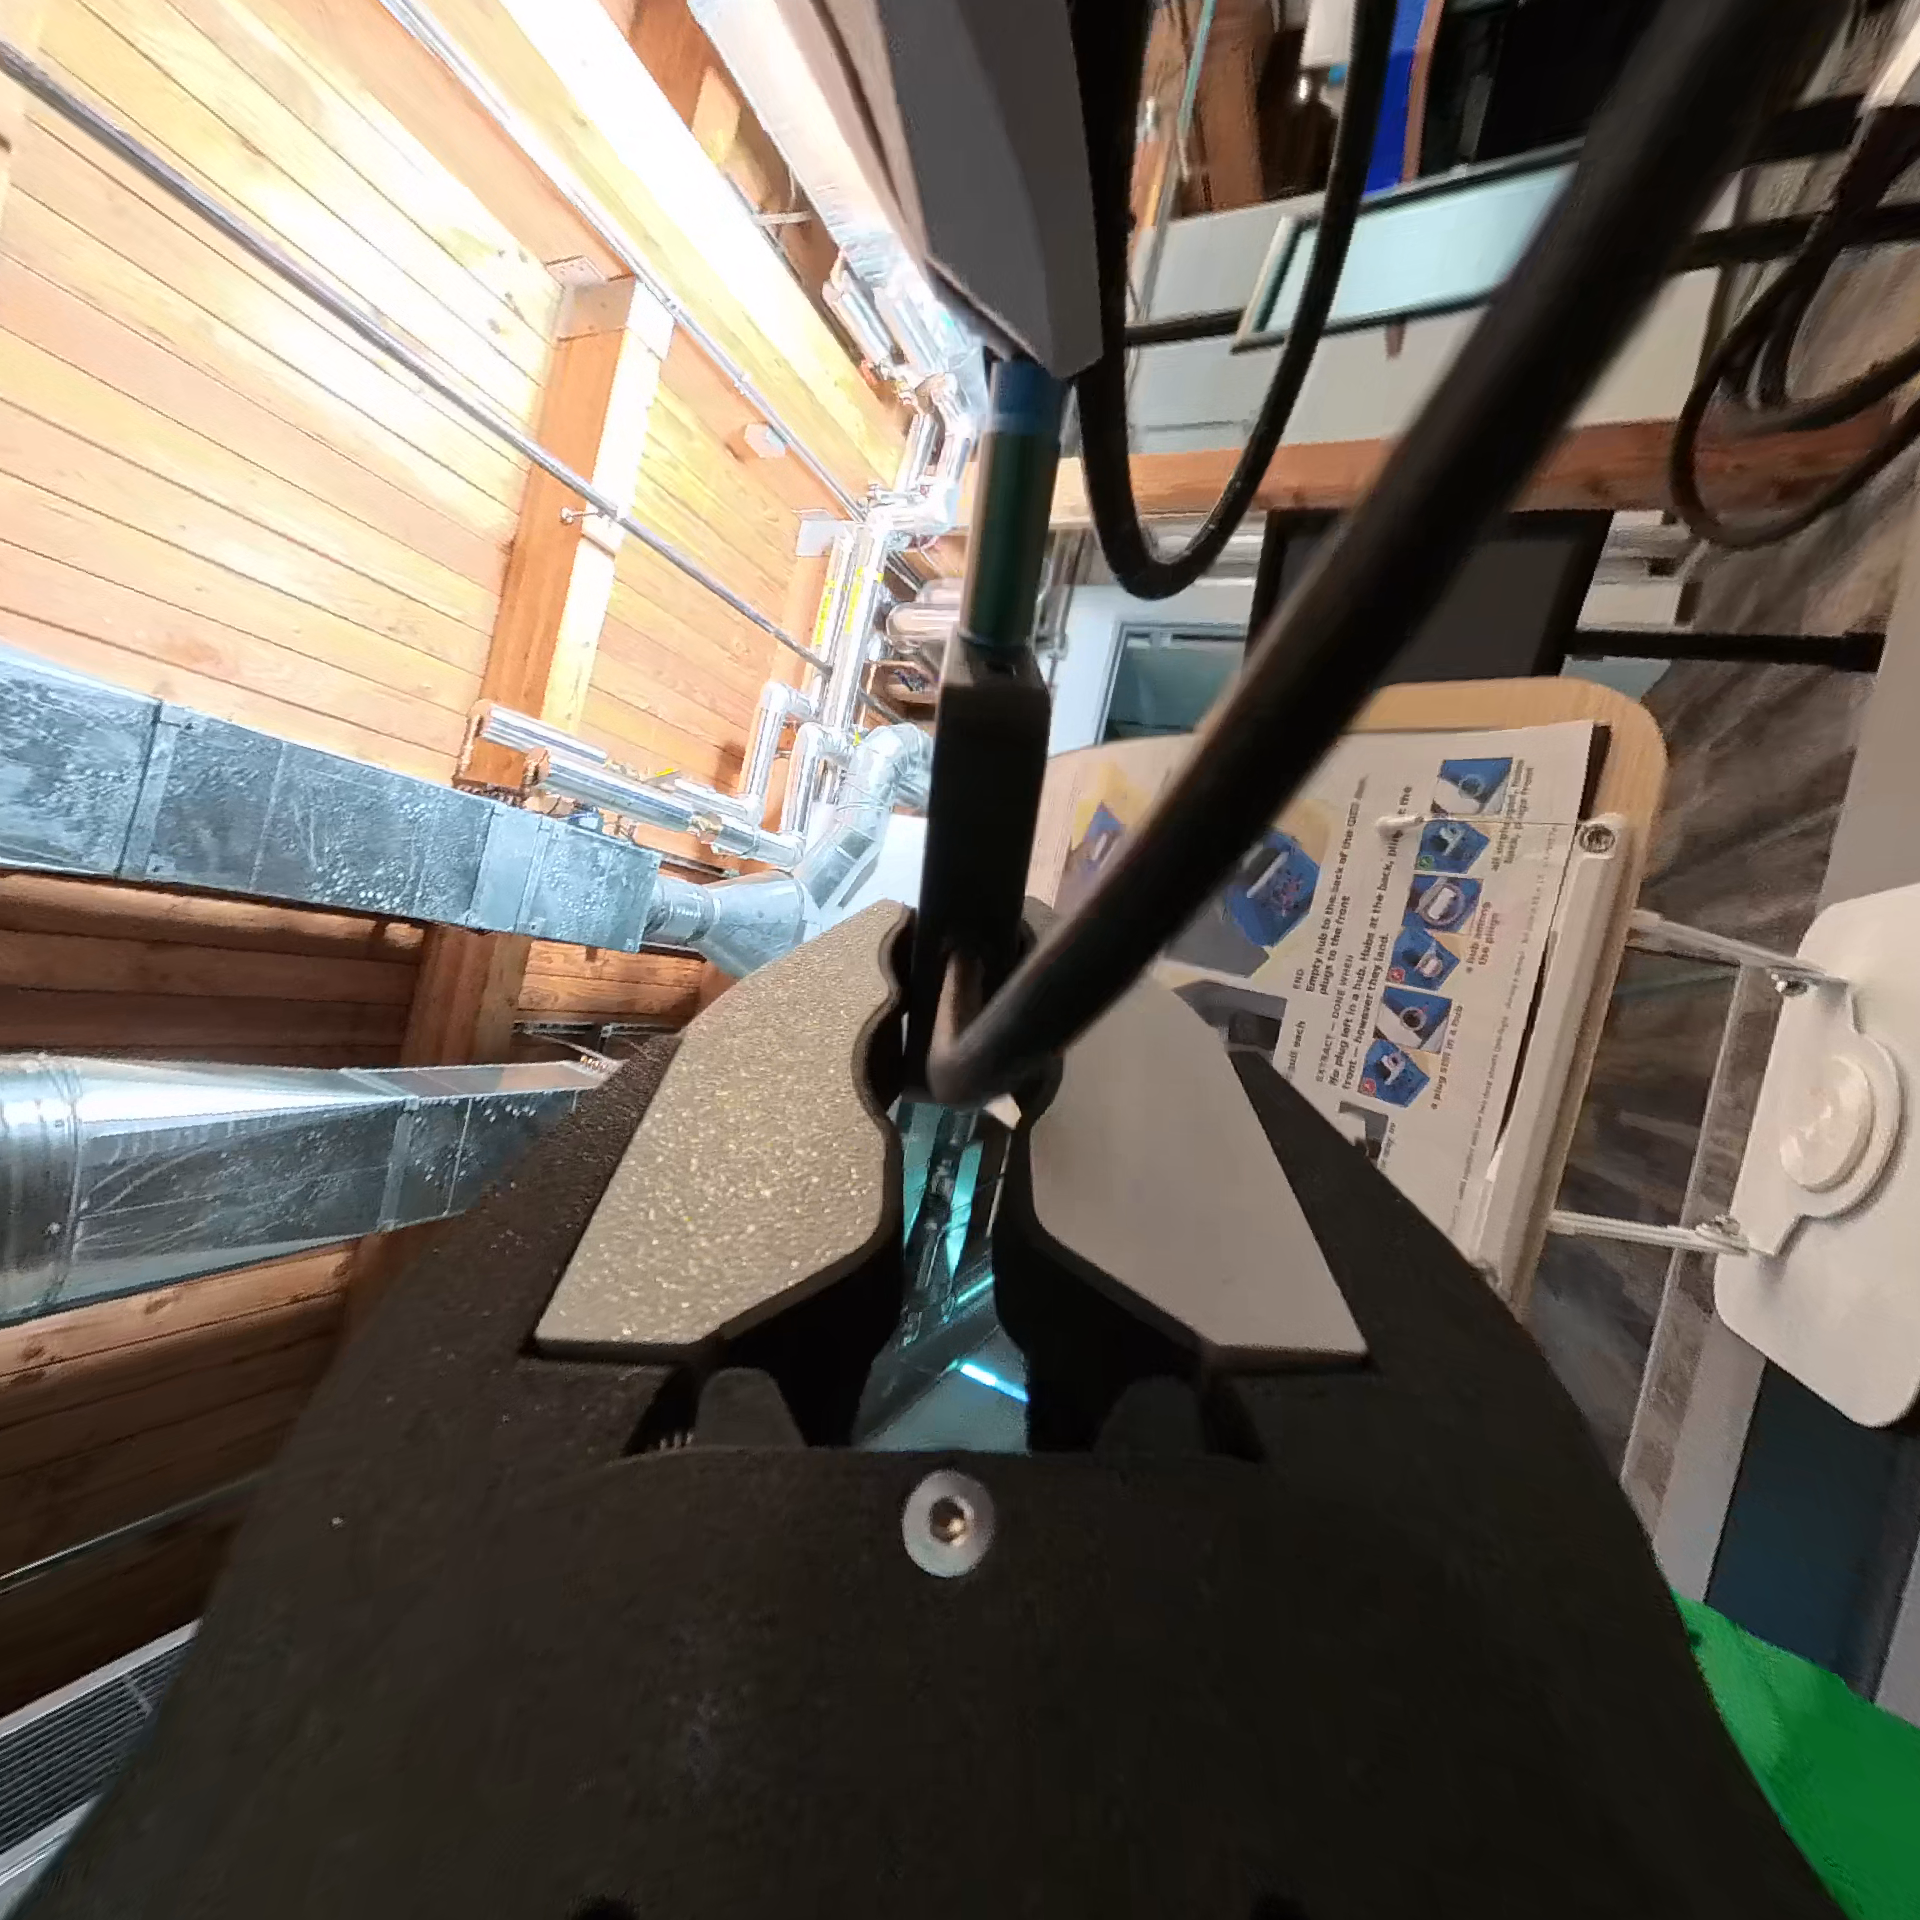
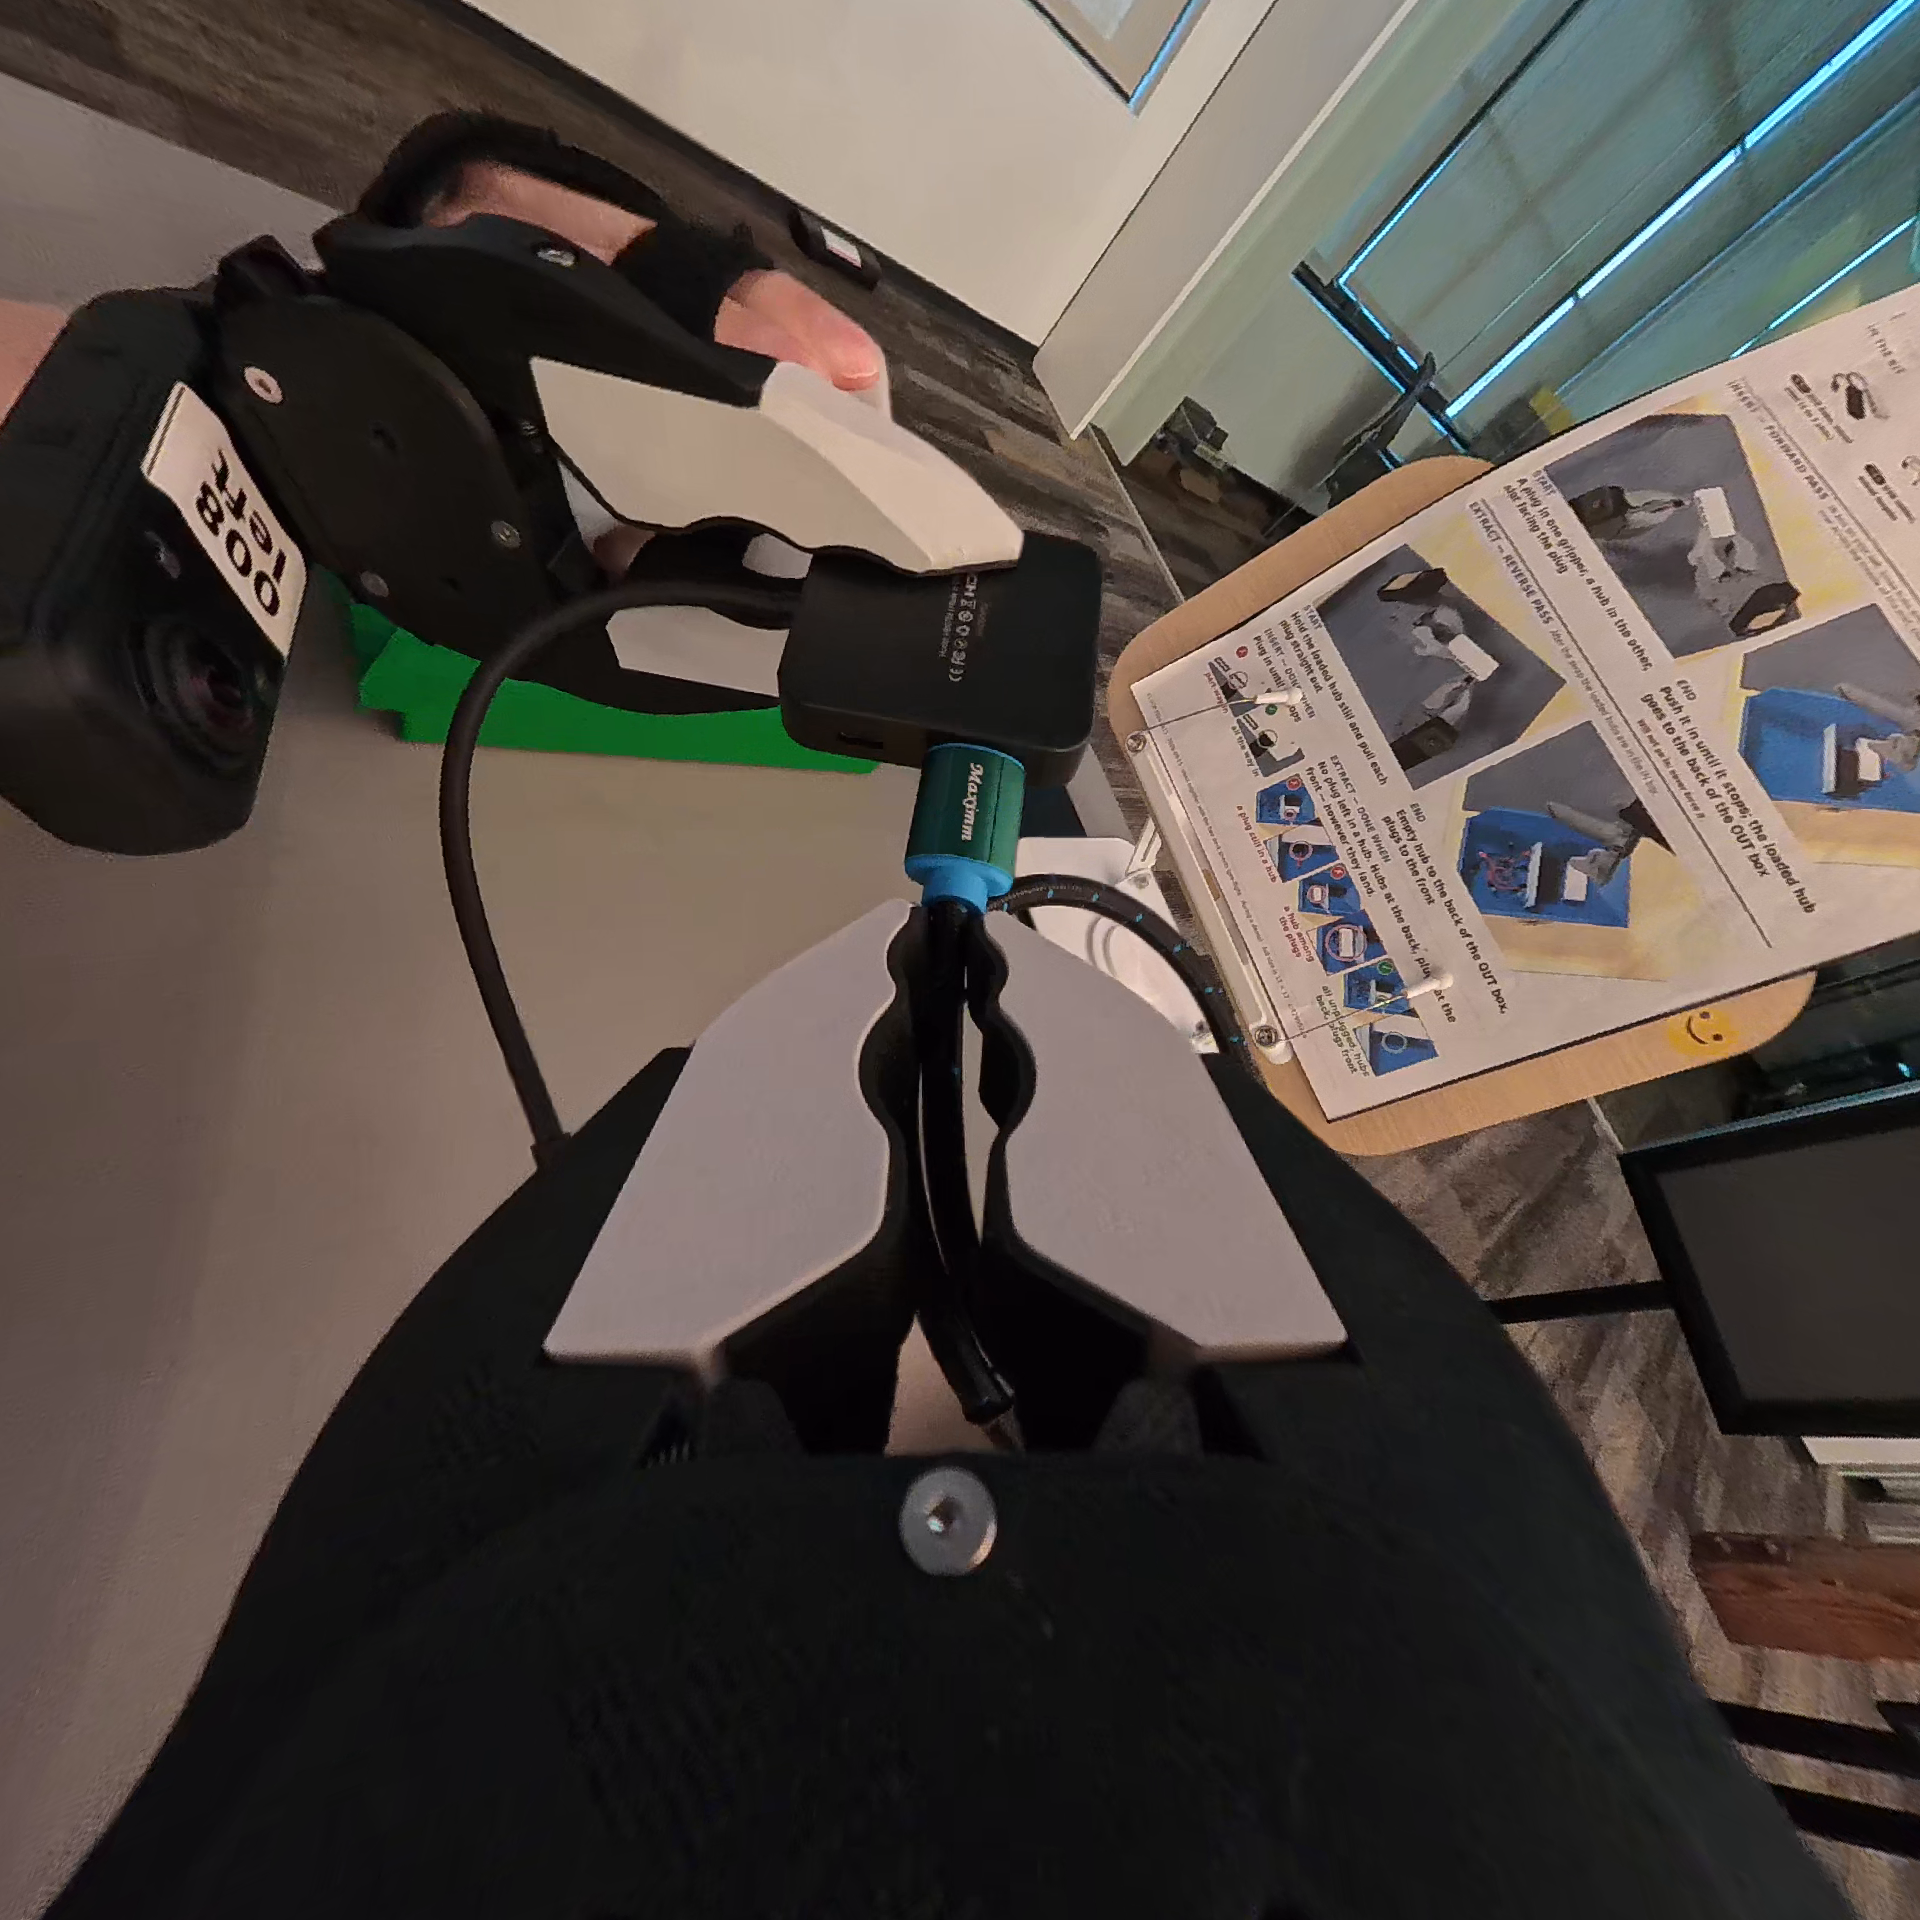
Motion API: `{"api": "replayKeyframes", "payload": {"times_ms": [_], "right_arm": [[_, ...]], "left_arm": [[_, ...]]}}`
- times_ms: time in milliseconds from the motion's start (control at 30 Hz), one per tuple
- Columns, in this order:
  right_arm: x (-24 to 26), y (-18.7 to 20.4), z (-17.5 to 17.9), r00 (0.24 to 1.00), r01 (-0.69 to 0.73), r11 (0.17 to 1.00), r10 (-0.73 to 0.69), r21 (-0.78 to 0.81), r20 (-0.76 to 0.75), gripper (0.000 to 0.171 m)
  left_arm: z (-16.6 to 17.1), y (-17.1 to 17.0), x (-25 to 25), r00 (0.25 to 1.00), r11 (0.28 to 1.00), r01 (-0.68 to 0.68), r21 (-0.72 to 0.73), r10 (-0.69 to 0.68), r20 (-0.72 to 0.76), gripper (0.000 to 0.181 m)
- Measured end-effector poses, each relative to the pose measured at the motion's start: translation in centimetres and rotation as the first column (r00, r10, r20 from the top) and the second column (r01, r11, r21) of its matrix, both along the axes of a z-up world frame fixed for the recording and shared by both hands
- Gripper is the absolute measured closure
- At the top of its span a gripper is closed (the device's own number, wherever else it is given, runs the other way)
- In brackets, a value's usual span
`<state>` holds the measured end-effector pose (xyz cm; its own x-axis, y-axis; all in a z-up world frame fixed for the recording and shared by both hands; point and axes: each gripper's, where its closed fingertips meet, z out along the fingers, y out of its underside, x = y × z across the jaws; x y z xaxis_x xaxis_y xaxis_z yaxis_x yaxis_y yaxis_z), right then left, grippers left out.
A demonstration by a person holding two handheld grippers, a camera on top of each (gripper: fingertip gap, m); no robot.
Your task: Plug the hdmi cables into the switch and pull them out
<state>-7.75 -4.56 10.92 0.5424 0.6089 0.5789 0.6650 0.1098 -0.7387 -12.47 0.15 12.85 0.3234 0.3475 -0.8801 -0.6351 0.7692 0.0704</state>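
Left wrist view: the left gripper (image 1: 961,1023) is clamped on the black switch (image 1: 982,810), which shows edge-on, rising from between the fingertips. The switch's own black lead (image 1: 1340,613) loops out of the same gap and up to the right. At the switch's far end sits the teal HDMI plug (image 1: 1010,520), running up toward a grey finger of the other gripper at the top of the frame. Behind it stands a wooden board with an instruction sheet (image 1: 1455,904).

Right wrist view: the right gripper (image 2: 951,956) is narrowed on the braided black cable (image 2: 948,1091) just behind the plug's blue collar, not on the plug body (image 2: 961,805) itself. The plug meets a port on the switch's (image 2: 966,634) near edge; whether it is fully seated I cannot tell. The left gripper (image 2: 914,566) pinches the switch flat from the far side, above the grey table (image 2: 260,1039).

Judging from this, the step is a push or pull along the plug's axis — so both tools should stay in one line, with the switch held still. A grip on the cord invites bending at the collar; any force is best kept straight, gentle and free of sideways wobble — or the hold moved onto the plug body.
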Motion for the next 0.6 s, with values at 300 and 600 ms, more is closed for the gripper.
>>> {"api": "replayKeyframes", "payload": {"times_ms": [300, 600], "right_arm": [[-0.2, 0.0, 0.5, 1.000, -0.016, 0.999, 0.016, 0.049, 0.004, 0.164], [-0.5, -1.5, 0.8, 0.996, -0.070, 0.994, 0.066, 0.084, 0.051, 0.164]], "left_arm": [[1.1, -0.3, -0.3, 0.996, 1.000, 0.022, -0.003, -0.022, 0.088, 0.163], [0.6, -1.6, -0.1, 0.993, 0.995, 0.094, 0.024, -0.095, 0.071, 0.167]]}}
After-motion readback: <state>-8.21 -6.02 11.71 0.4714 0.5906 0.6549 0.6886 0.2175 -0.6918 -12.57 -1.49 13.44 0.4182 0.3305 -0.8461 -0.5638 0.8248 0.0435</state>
